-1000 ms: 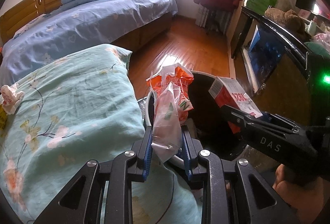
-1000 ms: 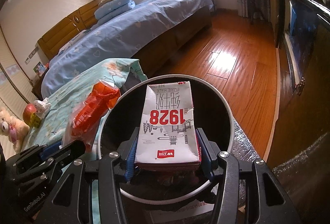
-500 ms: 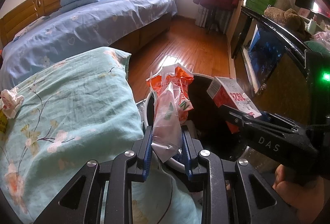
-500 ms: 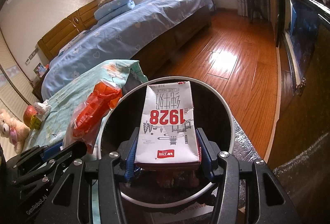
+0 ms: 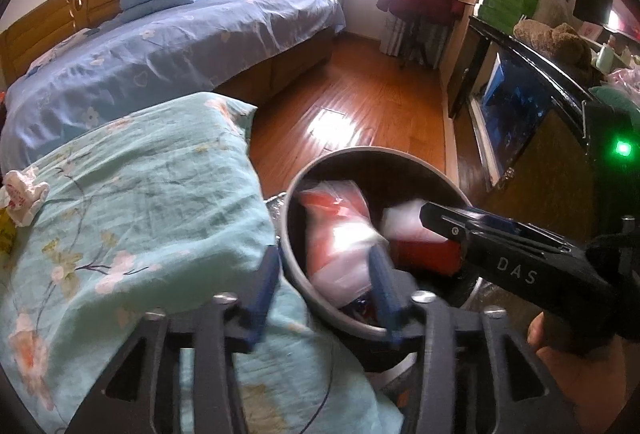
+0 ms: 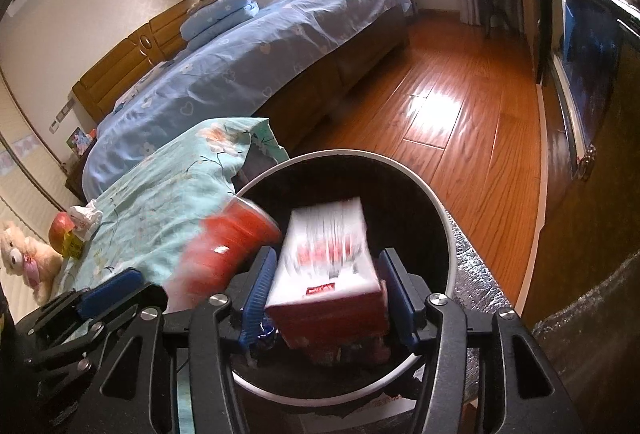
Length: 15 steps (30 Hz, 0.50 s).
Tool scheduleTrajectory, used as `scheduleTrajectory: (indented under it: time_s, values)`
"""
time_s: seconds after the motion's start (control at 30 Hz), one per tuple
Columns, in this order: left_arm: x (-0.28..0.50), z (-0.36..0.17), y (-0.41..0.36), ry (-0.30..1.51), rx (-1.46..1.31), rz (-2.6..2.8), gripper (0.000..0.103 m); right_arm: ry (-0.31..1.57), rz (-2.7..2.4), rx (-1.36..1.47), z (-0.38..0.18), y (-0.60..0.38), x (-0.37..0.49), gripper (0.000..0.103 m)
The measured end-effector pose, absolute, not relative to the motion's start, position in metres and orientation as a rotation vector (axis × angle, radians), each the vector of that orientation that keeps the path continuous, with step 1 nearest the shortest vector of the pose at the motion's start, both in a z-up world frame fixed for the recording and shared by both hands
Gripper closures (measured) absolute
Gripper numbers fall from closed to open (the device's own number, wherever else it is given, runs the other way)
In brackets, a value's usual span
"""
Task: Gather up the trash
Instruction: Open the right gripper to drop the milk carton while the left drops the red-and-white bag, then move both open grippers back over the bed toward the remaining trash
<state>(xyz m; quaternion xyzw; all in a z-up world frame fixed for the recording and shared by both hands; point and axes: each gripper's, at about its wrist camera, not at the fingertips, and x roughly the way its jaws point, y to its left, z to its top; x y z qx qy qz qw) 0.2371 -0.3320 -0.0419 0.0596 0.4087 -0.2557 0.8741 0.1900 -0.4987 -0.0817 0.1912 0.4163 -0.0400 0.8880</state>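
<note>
Trash bin (image 6: 448, 234) sits directly below both grippers, so released items fall in. Right gripper (image 6: 328, 298) jaws just opened; milk carton (image 6: 326, 266) dropping free. Left gripper (image 5: 324, 294) likewise opened, orange wrapper (image 5: 340, 234) falling inside.

Teal floral quilt (image 5: 132, 202) — blue bedsheet (image 5: 160, 50)

White letters "DAS" are printed on the black side of the right hand-held gripper (image 5: 516, 270). The milk carton's (image 6: 328, 266) print is too blurred to read.
</note>
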Motion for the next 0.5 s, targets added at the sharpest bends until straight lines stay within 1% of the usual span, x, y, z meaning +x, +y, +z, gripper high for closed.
scheduleTrajectory:
  time_s: [0.03,0.07,0.1,0.3,0.43,0.5]
  values:
    - [0.235,-0.041,-0.328,0.848,0.122,-0.527,0.048,0.86,-0.082,0.395,-0.081,-0.498,0.189,0.035]
    - [0.235,-0.041,-0.325,0.852,0.12,-0.516,0.046,0.854,-0.081,0.391,-0.08,-0.496,0.189,0.03]
    - [0.234,-0.041,-0.32,0.854,0.115,-0.508,0.044,0.848,-0.084,0.387,-0.079,-0.495,0.188,0.03]
    - [0.232,-0.045,-0.278,0.861,0.075,-0.434,0.044,0.828,-0.061,0.375,-0.072,-0.48,0.186,0.026]
    - [0.228,-0.049,-0.241,0.875,0.019,-0.364,0.044,0.81,-0.016,0.365,-0.068,-0.456,0.189,0.022]
    - [0.225,-0.05,-0.229,0.878,0.004,-0.337,0.044,0.81,0.012,0.351,-0.067,-0.443,0.191,0.022]
